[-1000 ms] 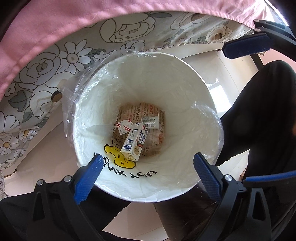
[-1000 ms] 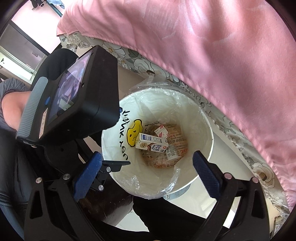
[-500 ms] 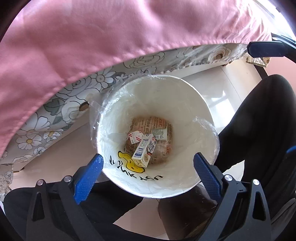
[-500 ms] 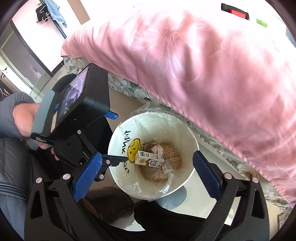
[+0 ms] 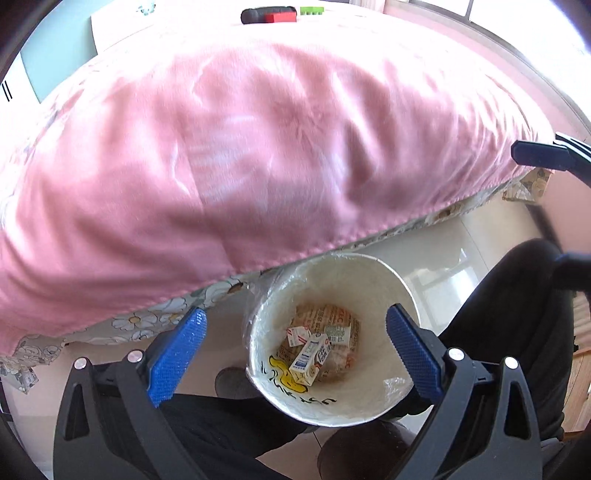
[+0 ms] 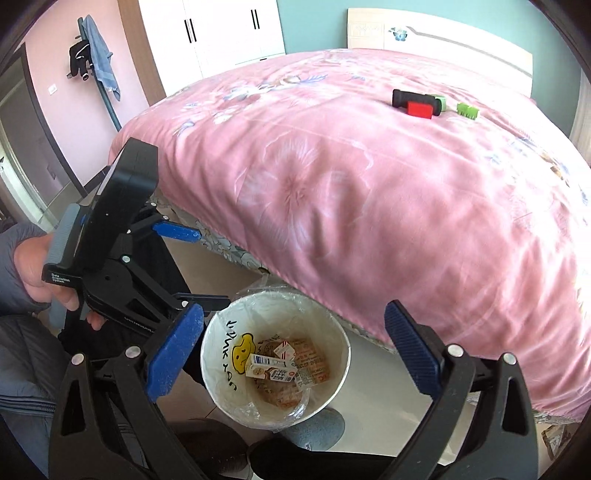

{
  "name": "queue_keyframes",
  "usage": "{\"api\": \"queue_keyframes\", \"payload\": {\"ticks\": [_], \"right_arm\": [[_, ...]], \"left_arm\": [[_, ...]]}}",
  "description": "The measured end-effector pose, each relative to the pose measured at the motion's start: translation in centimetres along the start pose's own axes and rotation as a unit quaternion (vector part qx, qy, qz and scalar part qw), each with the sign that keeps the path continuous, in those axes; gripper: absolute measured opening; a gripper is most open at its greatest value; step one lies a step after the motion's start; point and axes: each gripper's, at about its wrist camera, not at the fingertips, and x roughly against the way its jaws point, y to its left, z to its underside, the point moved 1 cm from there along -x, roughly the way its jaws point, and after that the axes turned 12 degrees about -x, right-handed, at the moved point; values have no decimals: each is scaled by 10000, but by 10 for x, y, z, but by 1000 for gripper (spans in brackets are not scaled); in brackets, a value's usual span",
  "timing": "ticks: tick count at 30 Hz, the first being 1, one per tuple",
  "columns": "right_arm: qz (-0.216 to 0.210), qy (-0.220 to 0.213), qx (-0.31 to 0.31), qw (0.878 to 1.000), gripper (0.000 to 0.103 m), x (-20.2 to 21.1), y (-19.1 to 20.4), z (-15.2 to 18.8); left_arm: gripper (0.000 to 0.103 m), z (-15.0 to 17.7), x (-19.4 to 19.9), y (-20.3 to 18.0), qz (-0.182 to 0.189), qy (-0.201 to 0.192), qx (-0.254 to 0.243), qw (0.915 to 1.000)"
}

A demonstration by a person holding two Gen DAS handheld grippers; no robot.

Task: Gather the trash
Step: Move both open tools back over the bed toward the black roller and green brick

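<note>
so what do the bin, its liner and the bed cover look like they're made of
Bin: looks like matte white plastic or stiff card, smooth wall with printed lettering; can't tell which.
Liner: thin clear plastic film, glossy and crinkled over the rim.
Bed cover: pink woven fabric with a soft satin-like sheen, judging by its folds and faint floral print.

A big bed (image 6: 369,192) fills the room, draped in a pink quilt (image 5: 258,147) with a flowered sheet (image 5: 147,314) peeking out beneath. Behind it, a pale headboard (image 6: 436,37) on a teal wall (image 6: 314,26), white wardrobe (image 6: 221,33) beside. Pink wall (image 6: 59,62) at left, clothes hanging (image 6: 92,55). Glossy pale floor tiles (image 5: 424,251), daylight bright.
</note>
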Motion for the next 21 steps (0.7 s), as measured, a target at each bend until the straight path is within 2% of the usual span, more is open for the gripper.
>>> {"api": "queue_keyframes", "payload": {"ticks": [14, 21], "right_arm": [[371, -637, -182, 9971, 96, 31, -42, -44], [495, -672, -210, 9963, 96, 26, -58, -62]], "left_arm": [[99, -79, 46, 45, -439, -880, 300, 9947], [99, -121, 50, 55, -335, -1145, 380, 9921]]}}
